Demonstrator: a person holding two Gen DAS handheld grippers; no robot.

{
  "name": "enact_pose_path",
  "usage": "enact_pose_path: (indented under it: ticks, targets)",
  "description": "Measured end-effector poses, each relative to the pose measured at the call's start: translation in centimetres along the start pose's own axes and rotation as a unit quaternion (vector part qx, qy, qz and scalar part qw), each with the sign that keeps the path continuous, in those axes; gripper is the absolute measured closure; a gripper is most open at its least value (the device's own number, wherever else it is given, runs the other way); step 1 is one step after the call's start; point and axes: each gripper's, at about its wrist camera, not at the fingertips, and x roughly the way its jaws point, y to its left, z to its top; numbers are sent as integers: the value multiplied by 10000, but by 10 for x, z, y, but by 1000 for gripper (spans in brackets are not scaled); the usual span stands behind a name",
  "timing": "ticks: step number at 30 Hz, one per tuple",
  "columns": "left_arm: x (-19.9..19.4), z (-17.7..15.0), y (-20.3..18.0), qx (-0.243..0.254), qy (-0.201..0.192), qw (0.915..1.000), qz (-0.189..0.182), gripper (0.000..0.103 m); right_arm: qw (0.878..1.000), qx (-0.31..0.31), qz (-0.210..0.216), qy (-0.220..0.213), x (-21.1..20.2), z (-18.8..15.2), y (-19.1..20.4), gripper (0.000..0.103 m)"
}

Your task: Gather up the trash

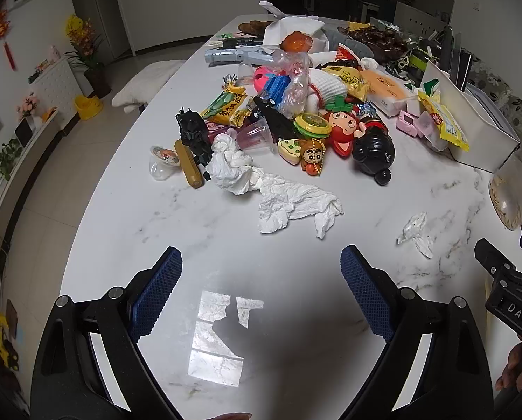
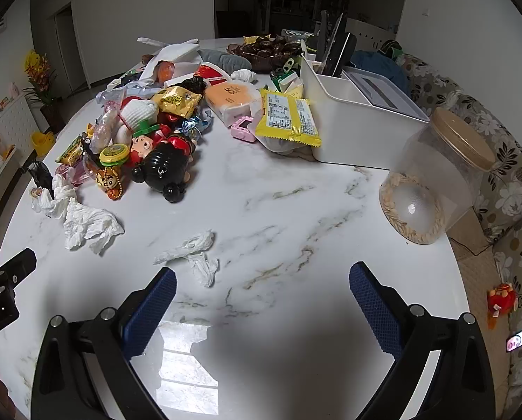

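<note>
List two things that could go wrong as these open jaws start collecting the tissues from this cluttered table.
1. The large crumpled tissue touches another wad lying against the toy pile; pulling it may drag the black figure or keychain along.
2. The small tissue lies flat on the marble table, so the right gripper may pinch only a scrap and tear it.

left hand-held gripper (image 1: 261,273) gapes above marble table (image 1: 197,217), facing crumpled tissue (image 1: 296,206).

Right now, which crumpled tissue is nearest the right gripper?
The small torn tissue lying alone on the bare marble, just ahead of the right gripper. The two larger wads, the flat one and the bunched one, sit farther left beside the toy pile.
</note>
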Motion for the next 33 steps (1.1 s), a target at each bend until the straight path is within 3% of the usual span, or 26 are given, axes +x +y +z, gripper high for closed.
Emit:
enact_pose_path:
  ticks: [33]
  targets:
    - [3,3,5,-36,31,10000,-23,13,10000,15,36,45,6,4,2,5]
